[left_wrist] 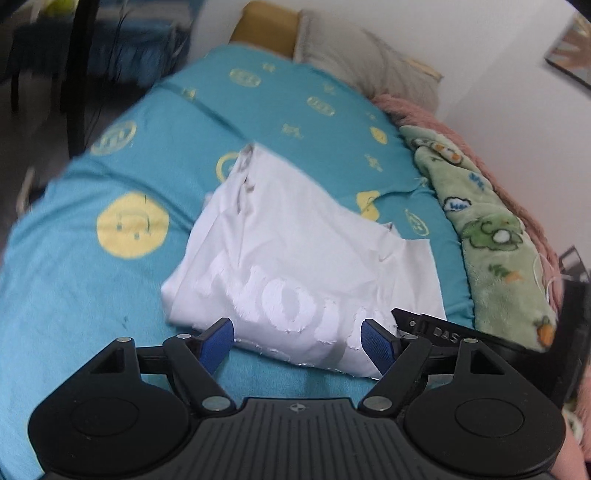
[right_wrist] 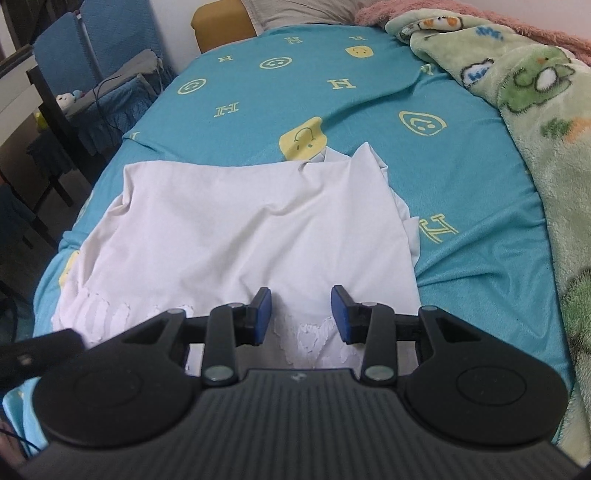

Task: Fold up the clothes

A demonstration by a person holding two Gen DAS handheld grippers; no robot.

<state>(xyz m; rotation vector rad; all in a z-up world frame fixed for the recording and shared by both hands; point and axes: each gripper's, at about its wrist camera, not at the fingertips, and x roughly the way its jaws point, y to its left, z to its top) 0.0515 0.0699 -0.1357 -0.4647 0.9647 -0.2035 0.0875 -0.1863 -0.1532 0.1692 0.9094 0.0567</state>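
A white garment [left_wrist: 295, 254] with raised white lettering lies partly folded on the teal bedsheet [left_wrist: 92, 295]. My left gripper [left_wrist: 301, 341] is open, its blue pads either side of the garment's near edge, holding nothing. In the right wrist view the same garment [right_wrist: 251, 221] spreads flat ahead. My right gripper [right_wrist: 300, 314] is open just above its near edge, over the lettering, and empty. The tip of the right gripper [left_wrist: 436, 328] shows at the left view's right side.
A green fleece blanket [right_wrist: 546, 122] and a pink blanket [left_wrist: 424, 110] lie along the bed's right side. A grey pillow [left_wrist: 369, 55] and yellow headboard [right_wrist: 218, 22] are at the far end. Blue-covered chairs [right_wrist: 103, 48] and a dark table stand left of the bed.
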